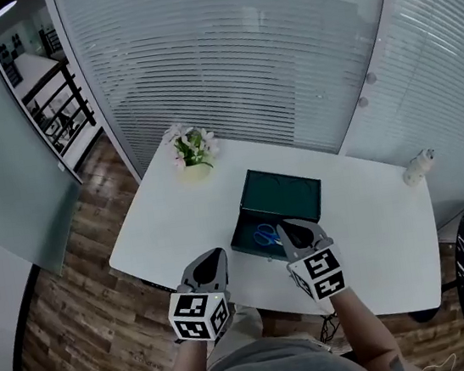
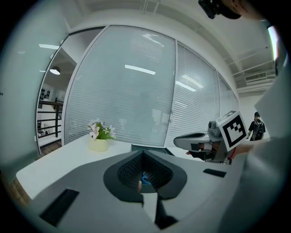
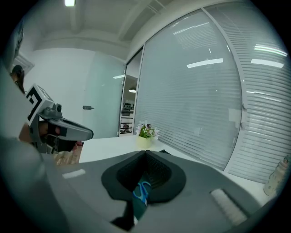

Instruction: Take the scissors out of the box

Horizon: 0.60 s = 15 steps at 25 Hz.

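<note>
Left gripper (image 1: 217, 254) and right gripper (image 1: 284, 229) are held shut and empty above the table's (image 1: 165, 224) near edge. Scissors (image 1: 264, 234) are laid in the open box (image 1: 283, 195), just beside the right tips and well apart from the left.

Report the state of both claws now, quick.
Left claw: closed, holding nothing.
Right claw: closed, holding nothing; the blue-handled scissors lie in the open dark green box.

table (image 1: 162, 233) white | box (image 1: 284, 188) dark green | scissors (image 1: 264, 234) blue handles | flowers (image 1: 194, 145) pink-white, green leaves | pot (image 1: 195, 172) pale yellow | floor (image 1: 74, 280) brown wood planks | left gripper (image 1: 217, 254), right gripper (image 1: 283, 228) grey, black-white square markers
</note>
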Tool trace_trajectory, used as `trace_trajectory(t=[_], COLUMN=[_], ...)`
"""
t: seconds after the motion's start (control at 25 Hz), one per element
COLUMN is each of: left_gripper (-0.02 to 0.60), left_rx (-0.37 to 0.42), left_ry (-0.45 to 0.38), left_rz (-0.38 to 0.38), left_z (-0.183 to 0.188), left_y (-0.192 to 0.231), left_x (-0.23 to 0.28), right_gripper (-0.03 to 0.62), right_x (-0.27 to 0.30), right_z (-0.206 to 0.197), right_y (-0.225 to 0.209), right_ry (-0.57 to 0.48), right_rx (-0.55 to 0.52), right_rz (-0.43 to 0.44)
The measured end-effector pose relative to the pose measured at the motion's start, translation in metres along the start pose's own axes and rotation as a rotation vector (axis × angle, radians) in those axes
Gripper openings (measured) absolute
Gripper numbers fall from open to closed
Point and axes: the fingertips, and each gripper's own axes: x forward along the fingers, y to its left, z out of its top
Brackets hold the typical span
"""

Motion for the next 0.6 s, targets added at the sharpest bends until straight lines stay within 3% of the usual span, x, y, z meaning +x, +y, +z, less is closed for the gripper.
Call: trace_trajectory(t=[0.6], left_gripper=[0.003], left_rx=[-0.031], left_ry=[0.036], left_rz=[-0.028], left_z=[0.008], left_y=[0.032], left_x=[0.05], right_gripper=[0.011], right_x=[0.101], right_z=[-0.095], right_y=[0.004], right_ry=[0.395], right_rx=[-0.123], right_rz=[0.207])
